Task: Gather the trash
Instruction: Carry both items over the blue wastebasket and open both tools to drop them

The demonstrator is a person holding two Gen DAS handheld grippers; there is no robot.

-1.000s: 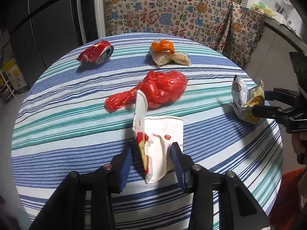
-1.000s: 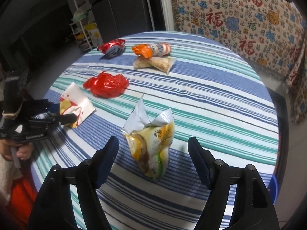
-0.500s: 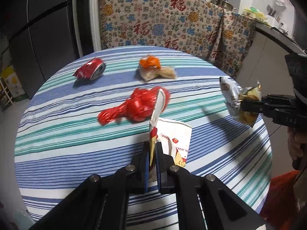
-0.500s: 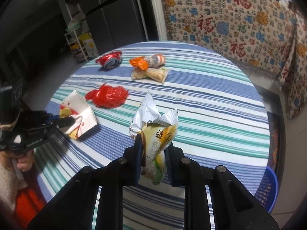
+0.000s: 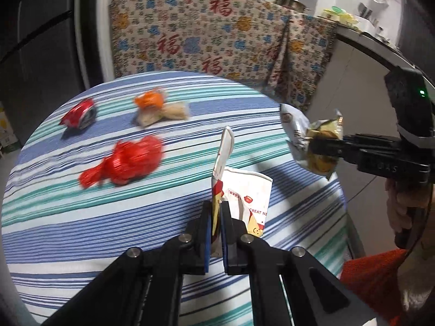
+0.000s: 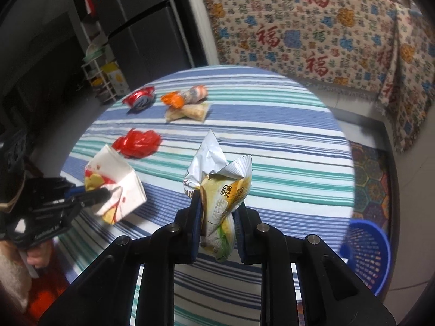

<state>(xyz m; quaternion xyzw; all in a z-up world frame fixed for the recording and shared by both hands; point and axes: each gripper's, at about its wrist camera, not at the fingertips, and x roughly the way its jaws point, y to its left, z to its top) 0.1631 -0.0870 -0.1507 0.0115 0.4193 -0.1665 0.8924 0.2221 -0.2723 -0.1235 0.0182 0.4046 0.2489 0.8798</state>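
Two grippers, each lifting one wrapper above the striped table [image 5: 68, 217].
Left gripper [image 5: 216, 233] clamps a white paper carton [image 5: 244, 193]; right gripper [image 6: 217, 225] pinches a yellow snack bag [image 6: 223, 198]. Remaining on the table: one red can [image 5: 78, 112], one red bag [image 5: 127, 160], one orange-tan wrapper pile [image 5: 157, 107]; one blue basket [image 6: 364, 252] beside the table.

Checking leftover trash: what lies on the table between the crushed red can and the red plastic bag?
Nothing: in the left wrist view only bare striped tablecloth separates the crushed red can from the red plastic bag.

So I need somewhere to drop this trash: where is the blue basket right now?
The blue basket shows only in the right wrist view, low at the right edge, on the floor beside the striped round table.
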